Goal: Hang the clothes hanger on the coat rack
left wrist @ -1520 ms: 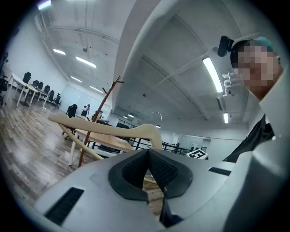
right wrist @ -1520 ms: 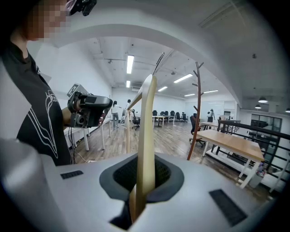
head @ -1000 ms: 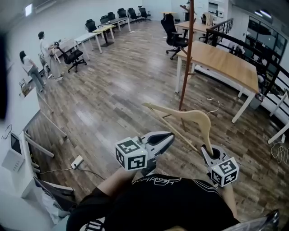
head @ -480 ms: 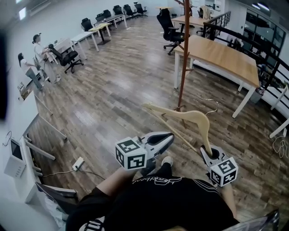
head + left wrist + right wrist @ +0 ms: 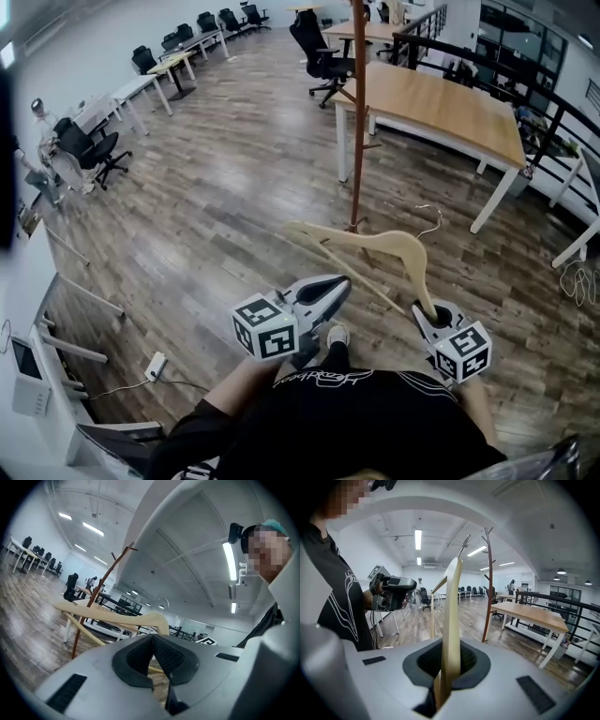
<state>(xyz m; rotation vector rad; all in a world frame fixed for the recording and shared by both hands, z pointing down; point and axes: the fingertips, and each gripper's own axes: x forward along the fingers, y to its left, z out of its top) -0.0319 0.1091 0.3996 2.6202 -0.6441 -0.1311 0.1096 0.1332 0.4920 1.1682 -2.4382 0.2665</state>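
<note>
You have stepped closer: brown wooden coat rack (image 5: 357, 112) at twelve o'clock, nearly reachable. Right tongs (image 5: 427, 311) pinch the pale wooden clothes hanger (image 5: 375, 246); left tongs (image 5: 330, 287) pressed together.

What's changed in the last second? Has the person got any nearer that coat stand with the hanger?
The person has stepped forward toward the coat rack: a shoe now shows between the grippers, and the power strip on the floor has slid down the head view. Unchanged: the right gripper still clamps the wooden hanger, and the left gripper stays shut and empty.
</note>
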